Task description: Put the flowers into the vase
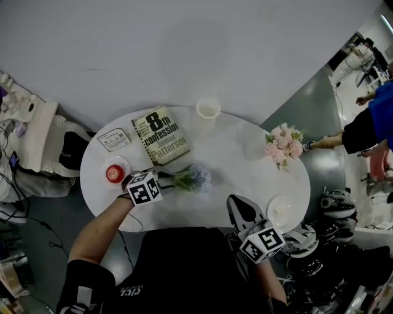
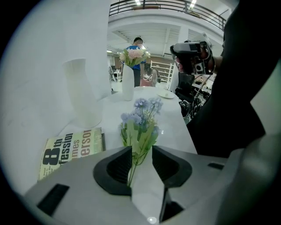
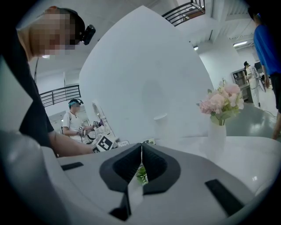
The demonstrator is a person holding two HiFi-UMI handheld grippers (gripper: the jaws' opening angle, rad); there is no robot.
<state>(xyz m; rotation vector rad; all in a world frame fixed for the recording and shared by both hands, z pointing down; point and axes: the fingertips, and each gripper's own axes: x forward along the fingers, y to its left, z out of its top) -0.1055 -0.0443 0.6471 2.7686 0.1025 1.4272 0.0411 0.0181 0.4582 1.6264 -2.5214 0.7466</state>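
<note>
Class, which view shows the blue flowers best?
The left gripper view: the blue flowers sit centred, stem between its fingers. The head view shows them small from above; the right gripper view, only a green glimpse.

Wht oval tbl [image 1: 239, 165], grey floor [image 1: 301, 98], wht wall [image 1: 184, 43], balcony rail [image 2: 153, 5]

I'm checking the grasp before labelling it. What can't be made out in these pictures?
- Left gripper view: whether the blue flowers' stem touches a pad of the open left gripper; it overlaps the left pad's edge.
- Head view: the left gripper's jaws, mostly under its marker cube.
- Head view: the vase, covered by the pink flowers.
- Head view: the card's print, too small.
</note>
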